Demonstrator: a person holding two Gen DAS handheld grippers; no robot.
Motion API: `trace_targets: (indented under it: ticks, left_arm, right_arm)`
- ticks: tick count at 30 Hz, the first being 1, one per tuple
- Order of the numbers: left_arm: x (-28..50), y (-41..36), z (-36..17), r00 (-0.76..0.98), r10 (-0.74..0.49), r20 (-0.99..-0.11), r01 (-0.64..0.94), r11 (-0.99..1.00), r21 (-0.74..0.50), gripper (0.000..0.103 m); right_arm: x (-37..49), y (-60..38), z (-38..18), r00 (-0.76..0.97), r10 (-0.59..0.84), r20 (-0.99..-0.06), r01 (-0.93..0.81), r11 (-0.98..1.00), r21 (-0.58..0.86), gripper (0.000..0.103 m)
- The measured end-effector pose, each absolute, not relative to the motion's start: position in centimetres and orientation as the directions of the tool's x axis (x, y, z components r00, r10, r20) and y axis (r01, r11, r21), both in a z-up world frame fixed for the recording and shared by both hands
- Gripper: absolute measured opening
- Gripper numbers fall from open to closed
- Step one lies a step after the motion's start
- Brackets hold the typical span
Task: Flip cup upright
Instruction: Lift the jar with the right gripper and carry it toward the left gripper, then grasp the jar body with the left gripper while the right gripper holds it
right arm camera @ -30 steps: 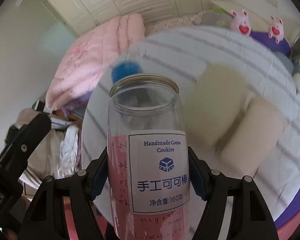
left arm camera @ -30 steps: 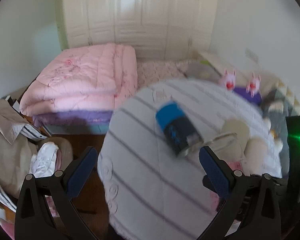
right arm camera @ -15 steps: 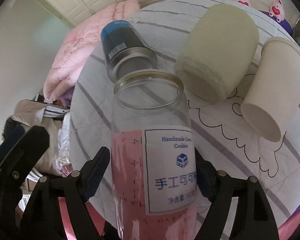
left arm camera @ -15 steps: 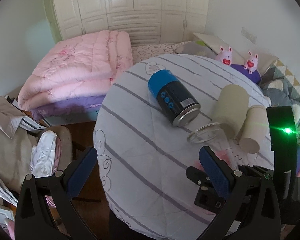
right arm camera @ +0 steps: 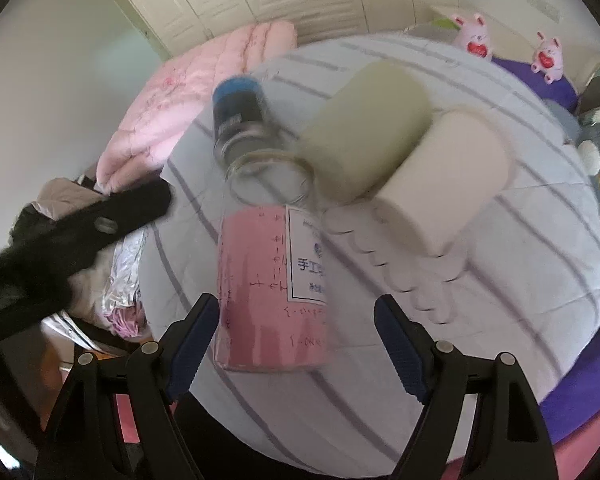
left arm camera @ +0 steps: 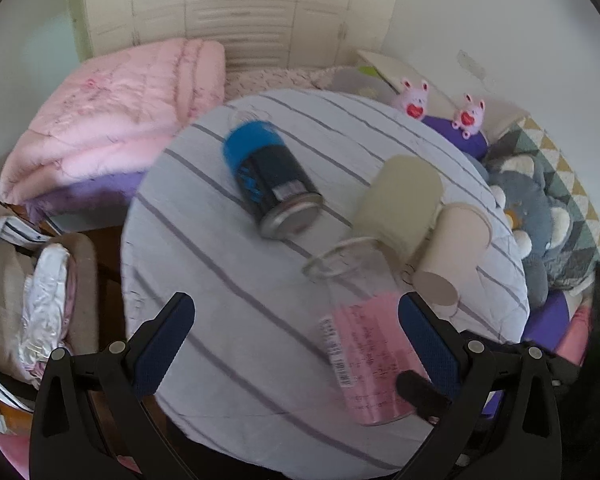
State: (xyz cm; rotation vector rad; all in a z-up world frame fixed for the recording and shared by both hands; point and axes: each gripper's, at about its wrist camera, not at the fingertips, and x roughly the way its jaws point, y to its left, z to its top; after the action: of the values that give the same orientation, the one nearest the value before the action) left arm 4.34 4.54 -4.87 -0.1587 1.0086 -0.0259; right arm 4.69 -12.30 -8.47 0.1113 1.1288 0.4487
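Right gripper (right arm camera: 296, 340): jaws spread wide, released, its left finger just beside the jar, the right finger apart from it
Left gripper (left arm camera: 296, 344): jaws spread wide, grasping nothing
Clear jar (right arm camera: 270, 272): on its side on the striped round table (right arm camera: 520, 280), open mouth pointing away, pink paper inside
Blue can (left arm camera: 270, 182): lying beyond the jar's mouth
Beige cups (right arm camera: 364, 130): two, lying side by side, right of the jar

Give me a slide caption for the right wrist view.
Open right gripper behind clear jar lying beside three toppled cups.
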Motion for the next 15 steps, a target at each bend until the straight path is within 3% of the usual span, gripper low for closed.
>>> trace_targets:
  ticks: [4,15]
  left_arm:
    - [5.3,2.6,-6.1,0.488,-0.09,-0.868,-0.046,0.991,-0.128,0.103]
    - [7.8,-0.5,-9.5,0.381,-0.073,-0.922,-0.07,0.992,-0.107,0.103]
  right_arm:
    - [4.5,-15.1,-7.6,0.362,0.414,-0.835,-0.293,0.901,0.32,0.081]
    - [5.7,-17.3,-8.5,0.4,0.304,-0.865,-0.316,0.931,0.18,0.081]
